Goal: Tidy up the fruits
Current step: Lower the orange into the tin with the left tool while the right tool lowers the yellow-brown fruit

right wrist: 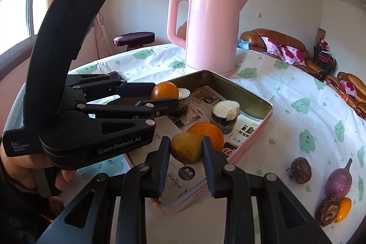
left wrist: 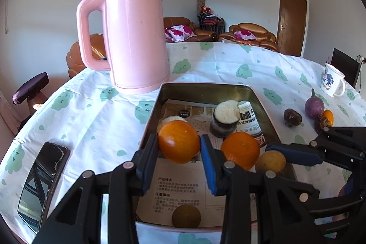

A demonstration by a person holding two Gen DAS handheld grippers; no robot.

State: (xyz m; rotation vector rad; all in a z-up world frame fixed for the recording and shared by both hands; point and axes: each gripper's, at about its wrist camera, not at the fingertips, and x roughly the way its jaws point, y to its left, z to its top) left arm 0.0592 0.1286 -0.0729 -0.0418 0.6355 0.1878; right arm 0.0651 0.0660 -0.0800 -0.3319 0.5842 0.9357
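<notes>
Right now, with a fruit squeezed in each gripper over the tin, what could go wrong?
1. The left gripper pinches a round orange only at its sides. It could slip out and knock the other orange lying in the tin.
2. The right gripper holds a yellow-green fruit close beside the left one, so the two could bump.
3. The tall pink kettle stands right behind the tin. A wide swing might hit it.

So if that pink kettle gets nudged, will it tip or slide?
The pink kettle stands tall on a narrow base, so a high push might tip it. Its lid looks shut. The tablecloth beneath may bunch rather than let it slide.
</notes>
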